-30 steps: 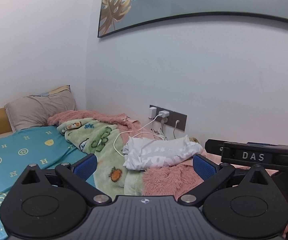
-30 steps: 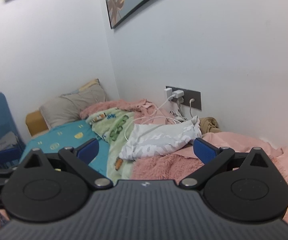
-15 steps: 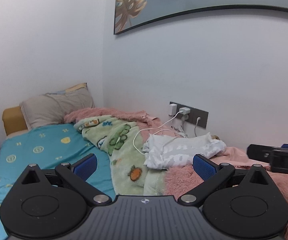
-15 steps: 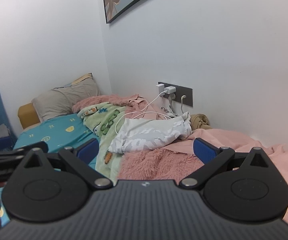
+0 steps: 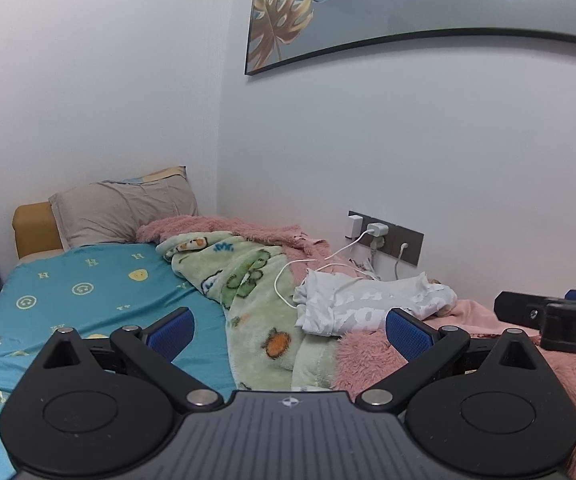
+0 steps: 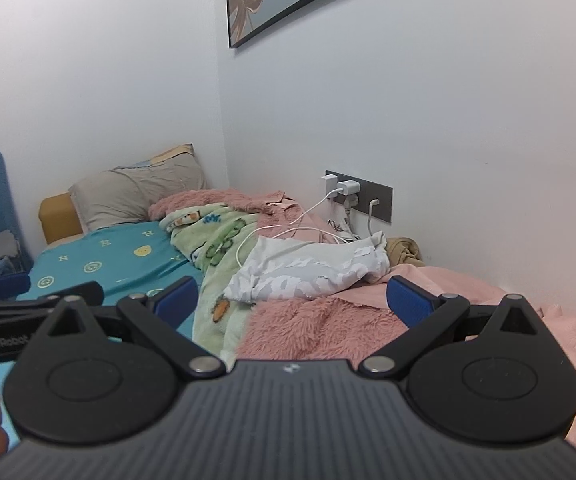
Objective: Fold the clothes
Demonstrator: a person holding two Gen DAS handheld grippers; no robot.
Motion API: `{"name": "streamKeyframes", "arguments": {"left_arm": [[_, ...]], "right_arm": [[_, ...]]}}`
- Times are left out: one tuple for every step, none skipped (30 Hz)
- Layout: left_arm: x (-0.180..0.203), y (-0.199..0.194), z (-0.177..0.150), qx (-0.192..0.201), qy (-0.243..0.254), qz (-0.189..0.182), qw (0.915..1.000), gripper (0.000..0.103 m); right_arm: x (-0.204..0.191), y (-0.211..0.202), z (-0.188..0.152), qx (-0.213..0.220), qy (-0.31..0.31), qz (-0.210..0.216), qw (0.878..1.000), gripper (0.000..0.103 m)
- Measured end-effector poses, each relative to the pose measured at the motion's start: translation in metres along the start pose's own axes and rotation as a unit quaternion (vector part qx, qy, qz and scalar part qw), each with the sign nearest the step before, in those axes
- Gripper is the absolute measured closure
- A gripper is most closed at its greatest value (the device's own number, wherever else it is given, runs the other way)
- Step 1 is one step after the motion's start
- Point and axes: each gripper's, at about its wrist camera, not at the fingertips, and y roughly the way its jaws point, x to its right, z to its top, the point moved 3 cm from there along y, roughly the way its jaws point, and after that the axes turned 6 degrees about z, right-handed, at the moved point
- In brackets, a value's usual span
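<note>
A crumpled white garment with a pale print (image 5: 372,304) lies on the bed against the wall, on the pink fluffy blanket (image 5: 372,356); it also shows in the right wrist view (image 6: 308,272). A white charging cable (image 5: 288,280) runs across it. My left gripper (image 5: 288,328) is open and empty, held well short of the garment. My right gripper (image 6: 292,300) is open and empty too, also short of it. The right gripper's body shows at the left view's right edge (image 5: 560,320).
A green cartoon blanket (image 5: 248,292) lies beside the garment. A teal sheet (image 5: 88,292) covers the left of the bed, with a grey pillow (image 5: 124,208) at its head. A wall socket with chargers (image 5: 384,236) sits just above the bed. A tan cloth (image 6: 404,252) lies by the wall.
Both grippers have shifted, so the bed has slid right in the left view and slightly in the right view. Both stay open. The garment has not moved.
</note>
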Motion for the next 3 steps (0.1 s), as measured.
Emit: {"name": "streamKeyframes", "arguments": {"left_arm": [[-0.0007, -0.0010, 0.0000, 0.001, 0.001, 0.001, 1.0000, 0.000], [-0.0015, -0.0021, -0.0001, 0.001, 0.002, 0.003, 1.0000, 0.000], [-0.0022, -0.0032, -0.0001, 0.002, 0.003, 0.004, 1.0000, 0.000]], "right_arm": [[-0.0011, 0.0001, -0.0013, -0.001, 0.000, 0.001, 1.000, 0.000], [-0.0021, 0.0002, -0.0026, -0.003, -0.001, 0.002, 1.000, 0.000], [-0.0032, 0.0004, -0.0040, -0.004, -0.001, 0.003, 1.000, 0.000]]}}
